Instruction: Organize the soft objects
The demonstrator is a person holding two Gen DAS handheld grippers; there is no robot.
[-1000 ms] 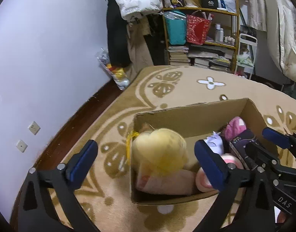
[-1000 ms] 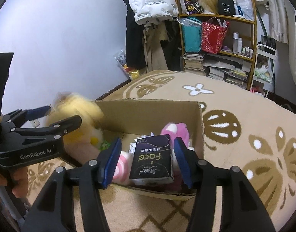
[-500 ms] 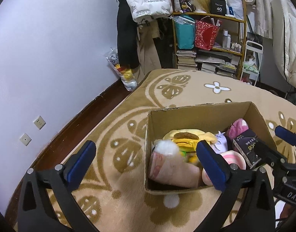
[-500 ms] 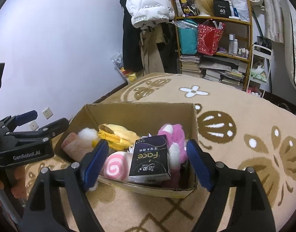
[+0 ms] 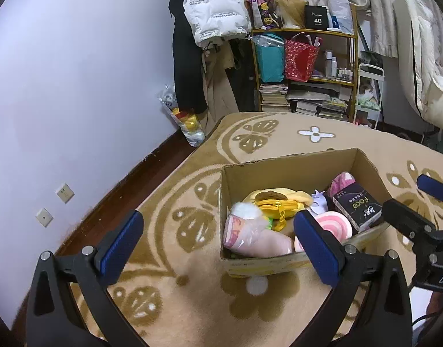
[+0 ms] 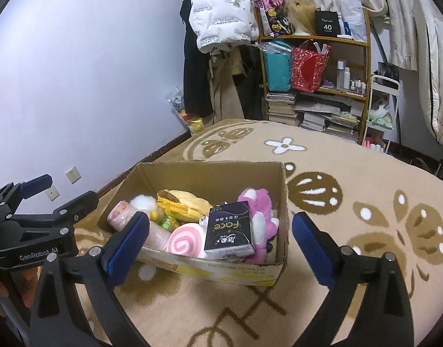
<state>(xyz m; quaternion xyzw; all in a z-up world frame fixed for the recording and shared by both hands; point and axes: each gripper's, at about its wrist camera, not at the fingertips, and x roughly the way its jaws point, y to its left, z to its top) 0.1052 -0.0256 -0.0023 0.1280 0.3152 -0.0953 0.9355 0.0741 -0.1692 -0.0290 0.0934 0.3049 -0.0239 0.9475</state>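
A cardboard box (image 5: pixel 290 163) (image 6: pixel 209 170) stands on the carpet. It holds a yellow plush (image 5: pixel 279 199) (image 6: pixel 183 202), a pink wrapped roll (image 5: pixel 256 237) (image 6: pixel 121 217), a pink swirl cushion (image 5: pixel 335 227) (image 6: pixel 186 243), a dark tissue pack (image 5: pixel 357 206) (image 6: pixel 230 231) and a pink plush (image 6: pixel 259 211). My left gripper (image 5: pixel 218 244) is open and empty, in front of the box's left side. My right gripper (image 6: pixel 221 241) is open and empty, above the box's near edge.
A tan patterned carpet (image 5: pixel 279 133) covers the floor. A shelf (image 5: pixel 305 66) with bags and books stands at the back beside hanging coats (image 5: pixel 212 14). A wall (image 5: pixel 76 86) with sockets is at left. A white cart (image 6: pixel 380 110) stands at right.
The left gripper let go of the yellow plush, which now lies in the box. The right gripper opened off the tissue pack. Both grippers drew back and up from the box.
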